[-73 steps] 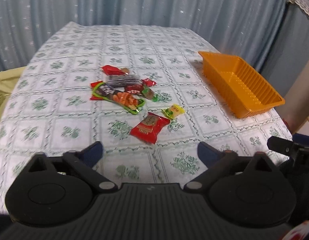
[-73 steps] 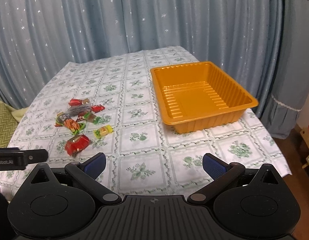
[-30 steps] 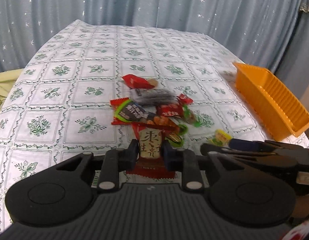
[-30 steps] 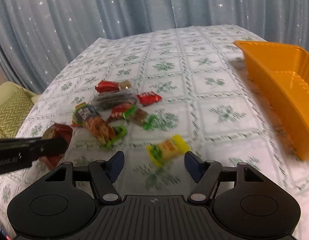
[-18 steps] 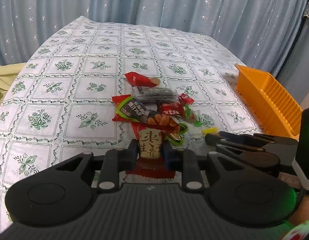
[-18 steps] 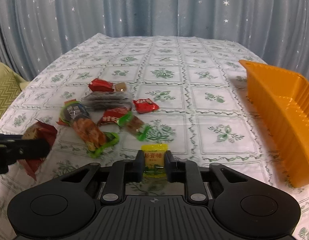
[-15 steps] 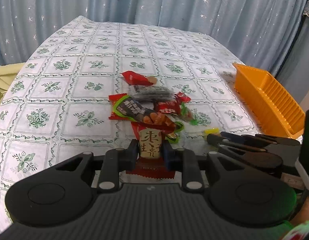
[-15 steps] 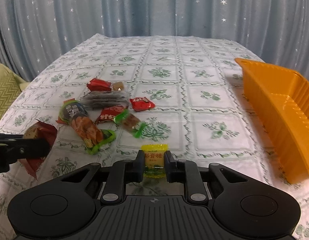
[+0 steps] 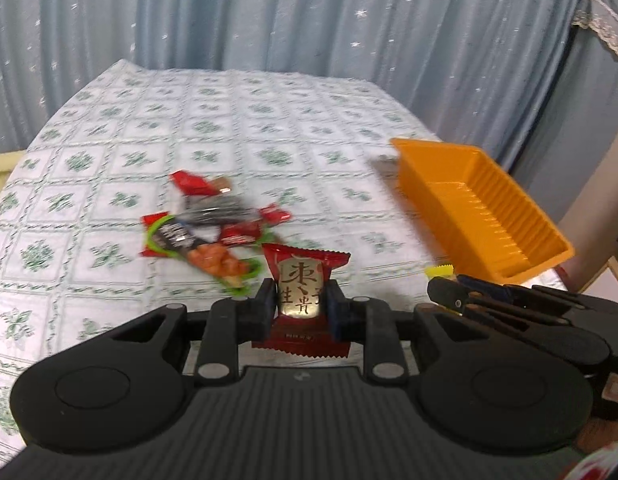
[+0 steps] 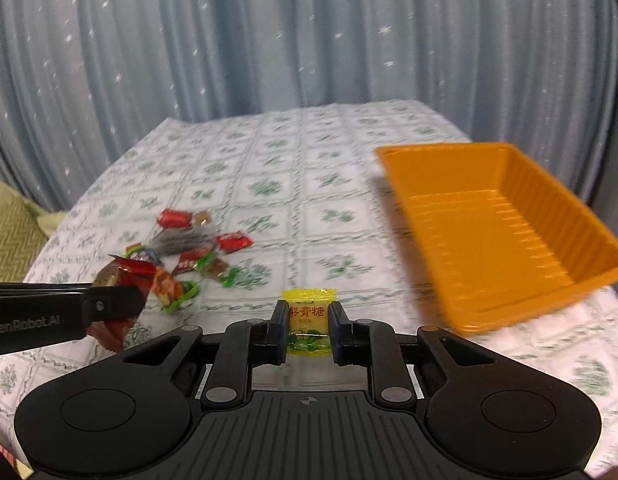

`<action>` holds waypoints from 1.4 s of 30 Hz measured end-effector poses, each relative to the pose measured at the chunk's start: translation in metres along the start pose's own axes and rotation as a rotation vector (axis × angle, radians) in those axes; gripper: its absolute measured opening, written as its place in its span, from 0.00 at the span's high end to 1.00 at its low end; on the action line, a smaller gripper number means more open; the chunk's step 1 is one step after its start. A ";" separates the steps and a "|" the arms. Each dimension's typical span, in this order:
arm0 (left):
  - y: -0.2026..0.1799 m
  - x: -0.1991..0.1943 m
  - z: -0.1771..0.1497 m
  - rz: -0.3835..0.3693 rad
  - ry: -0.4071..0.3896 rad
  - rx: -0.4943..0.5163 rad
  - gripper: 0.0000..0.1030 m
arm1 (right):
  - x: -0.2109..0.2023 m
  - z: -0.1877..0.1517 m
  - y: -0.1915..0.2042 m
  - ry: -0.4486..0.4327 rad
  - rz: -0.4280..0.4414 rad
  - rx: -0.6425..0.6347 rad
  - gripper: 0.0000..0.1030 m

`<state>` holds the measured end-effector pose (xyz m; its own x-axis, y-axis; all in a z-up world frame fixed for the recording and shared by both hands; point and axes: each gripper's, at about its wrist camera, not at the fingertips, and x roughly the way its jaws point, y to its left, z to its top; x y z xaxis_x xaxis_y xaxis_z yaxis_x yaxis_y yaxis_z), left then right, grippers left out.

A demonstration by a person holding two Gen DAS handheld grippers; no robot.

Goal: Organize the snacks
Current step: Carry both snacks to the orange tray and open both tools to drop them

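Both grippers are loaded: left gripper (image 9: 300,307) clenches the red packet (image 9: 303,280), right gripper (image 10: 308,326) pinches the yellow candy (image 10: 308,316), both lifted off the bench (image 10: 341,216). Best carry them right, level, over the empty orange tray (image 10: 505,236) before letting go.

Glossy foil red snack packet (image 9: 305,296), shiny ribbed orange plastic tray (image 10: 505,240), matt printed cloth tablecloth (image 10: 309,200), soft curtain (image 10: 269,40)

Star-dotted blue curtains (image 10: 269,48) behind; floral-check tablecloth (image 9: 269,120); possibly cushion (image 10: 9,232) left.
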<state>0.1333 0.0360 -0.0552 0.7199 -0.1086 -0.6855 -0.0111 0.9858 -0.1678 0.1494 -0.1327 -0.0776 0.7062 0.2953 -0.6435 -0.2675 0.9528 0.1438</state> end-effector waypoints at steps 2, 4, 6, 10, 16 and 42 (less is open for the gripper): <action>-0.013 -0.001 0.003 -0.018 -0.002 0.007 0.77 | -0.012 0.002 -0.011 -0.013 -0.015 0.017 0.80; -0.027 0.000 0.007 -0.041 -0.004 0.016 0.77 | -0.022 0.005 -0.023 -0.021 -0.031 0.036 0.80; -0.042 0.001 0.012 -0.062 -0.008 0.028 0.77 | -0.029 0.009 -0.035 -0.033 -0.050 0.053 0.80; -0.068 0.006 0.022 -0.098 -0.012 0.054 0.77 | -0.041 0.018 -0.059 -0.054 -0.094 0.086 0.80; -0.104 0.022 0.041 -0.155 -0.017 0.082 0.77 | -0.046 0.032 -0.098 -0.074 -0.151 0.131 0.80; -0.164 0.119 0.065 -0.248 0.026 0.135 0.60 | -0.009 0.056 -0.193 -0.057 -0.209 0.220 0.80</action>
<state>0.2659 -0.1297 -0.0632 0.6710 -0.3504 -0.6534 0.2573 0.9366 -0.2380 0.2313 -0.3150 -0.0570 0.7681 0.0891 -0.6341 0.0314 0.9838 0.1762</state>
